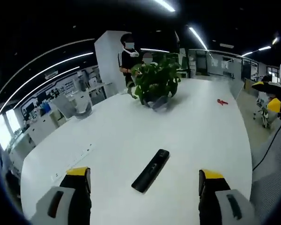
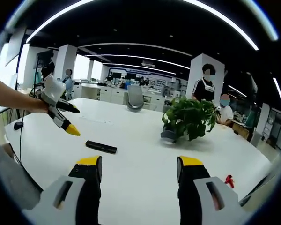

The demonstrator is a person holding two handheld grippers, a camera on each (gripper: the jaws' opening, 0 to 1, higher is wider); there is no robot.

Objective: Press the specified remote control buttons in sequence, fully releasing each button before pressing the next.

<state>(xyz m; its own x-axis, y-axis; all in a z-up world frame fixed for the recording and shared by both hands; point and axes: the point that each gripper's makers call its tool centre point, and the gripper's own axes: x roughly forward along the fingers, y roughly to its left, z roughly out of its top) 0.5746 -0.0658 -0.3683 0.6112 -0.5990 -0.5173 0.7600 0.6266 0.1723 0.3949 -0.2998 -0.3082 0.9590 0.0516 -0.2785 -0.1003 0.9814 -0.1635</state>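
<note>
A slim, black, bar-shaped remote control (image 1: 151, 170) lies flat on the smooth white rounded surface (image 1: 131, 131), ahead of the left claw (image 1: 144, 181), whose yellow-tipped jaws stand wide apart and hold nothing. The right claw (image 2: 139, 168) is likewise spread and bare. A leafy green potted plant (image 1: 155, 83) stands farther back, and a small red object (image 1: 222, 101) lies beyond it.

Ahead of me a leafy potted plant (image 1: 155, 83) stands on the white table (image 1: 196, 136), toward its far end. A small red object (image 1: 222, 101) lies on the tabletop, well apart from the plant. Beyond the table I see 2 people (image 2: 206, 89) by a white pillar (image 1: 107, 58) and a grey office chair (image 2: 135, 98).
</note>
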